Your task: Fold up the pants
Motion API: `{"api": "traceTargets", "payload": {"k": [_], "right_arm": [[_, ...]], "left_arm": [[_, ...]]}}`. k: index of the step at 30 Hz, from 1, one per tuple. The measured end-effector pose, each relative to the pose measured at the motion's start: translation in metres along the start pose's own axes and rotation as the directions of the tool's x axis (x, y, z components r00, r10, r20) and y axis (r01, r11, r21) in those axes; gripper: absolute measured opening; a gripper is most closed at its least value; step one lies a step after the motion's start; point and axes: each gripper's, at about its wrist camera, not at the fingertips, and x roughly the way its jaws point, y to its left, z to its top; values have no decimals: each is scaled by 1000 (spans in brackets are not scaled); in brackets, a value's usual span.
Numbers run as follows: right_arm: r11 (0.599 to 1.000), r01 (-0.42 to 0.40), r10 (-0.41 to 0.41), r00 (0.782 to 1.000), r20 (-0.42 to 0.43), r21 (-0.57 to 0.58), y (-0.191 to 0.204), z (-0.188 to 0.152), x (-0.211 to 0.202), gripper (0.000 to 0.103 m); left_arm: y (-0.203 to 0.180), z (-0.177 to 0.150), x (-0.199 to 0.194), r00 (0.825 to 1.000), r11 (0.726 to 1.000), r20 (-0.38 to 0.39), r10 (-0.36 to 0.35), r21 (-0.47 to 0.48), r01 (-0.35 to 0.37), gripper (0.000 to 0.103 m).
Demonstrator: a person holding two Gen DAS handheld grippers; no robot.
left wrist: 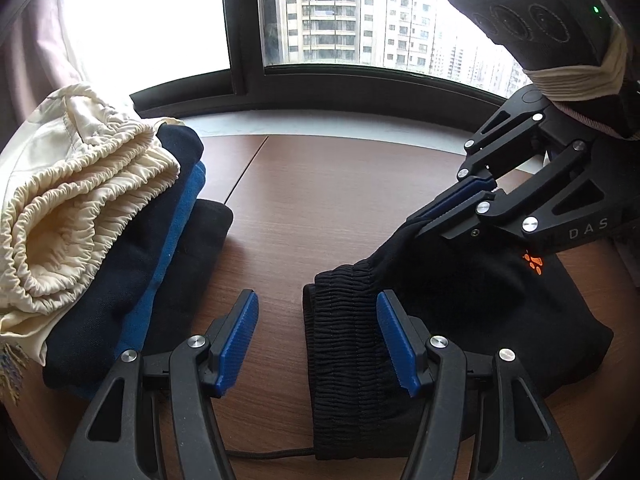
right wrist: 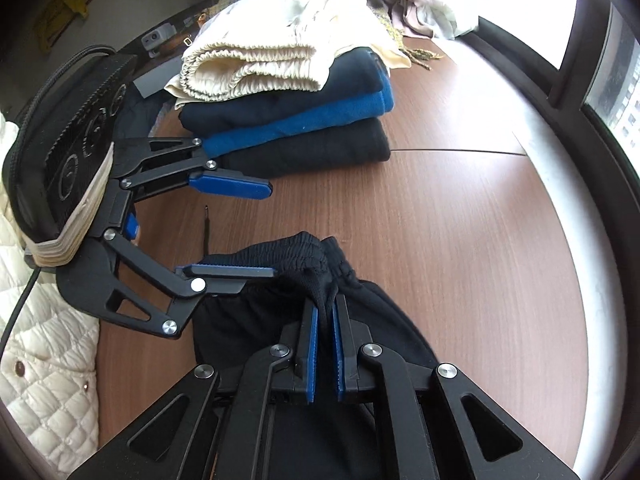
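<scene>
Wooden table (left wrist: 320, 200) | black pants (left wrist: 460, 300) partly hidden | right gripper (right wrist: 326, 312) pinching pants | left gripper (left wrist: 316, 320) spread

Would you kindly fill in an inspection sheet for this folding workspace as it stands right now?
Surface: brown wood-grain table with a seam.
Job's things: black pants bunched on the table, ribbed waistband toward the left tongs.
Clutter: stack of folded clothes, cream on top, then navy, blue and black; a thin dark pin-like thing on the table.
Grippers: left tongs open, one pad over the waistband; right tongs shut on a pinch of pants fabric.
Cables: black cable on the table by the waistband.
Surroundings: window with tower blocks outside; curtain; white quilted jacket.
</scene>
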Motion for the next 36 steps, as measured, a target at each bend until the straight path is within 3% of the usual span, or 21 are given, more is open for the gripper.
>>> {"api": "traceTargets", "payload": {"k": [6, 11, 13, 15, 16, 20, 25, 30, 32, 36], "right_arm": [[998, 54, -53, 998, -30, 28, -27, 5, 21, 8], [994, 51, -45, 996, -72, 93, -47, 4, 46, 8], [992, 69, -60, 995, -82, 108, -52, 4, 53, 13], [987, 108, -97, 991, -92, 123, -55, 4, 54, 38], [983, 129, -118, 989, -88, 132, -56, 3, 52, 42], [980, 123, -117, 992, -51, 153, -54, -1, 30, 44], [966, 190, -197, 980, 24, 173, -33, -15, -11, 45], [851, 337, -391, 918, 59, 402, -38, -55, -54, 45], [782, 367, -459, 886, 66, 503, -42, -77, -71, 45], [596, 459, -603, 797, -10, 659, -53, -118, -87, 45]], "left_arm": [[-1, 0, 14, 1000, 1000, -19, 23, 4, -23, 61], [-2, -5, 28, 997, 999, -56, 44, 20, -43, 61], [0, -6, 31, 996, 998, -69, 55, 17, -54, 62], [3, -6, 33, 995, 998, -79, 56, 5, -56, 62], [4, -6, 33, 995, 999, -83, 53, -1, -54, 62], [6, 1, 18, 997, 998, -39, 62, -17, -62, 62], [0, 11, 4, 997, 997, 27, 76, 5, -76, 66], [-7, 18, -2, 997, 998, 59, 55, 12, -56, 66], [-12, 20, -2, 996, 999, 69, 49, 17, -50, 66], [-23, 20, 9, 996, 996, 52, 71, 52, -74, 66]]}}
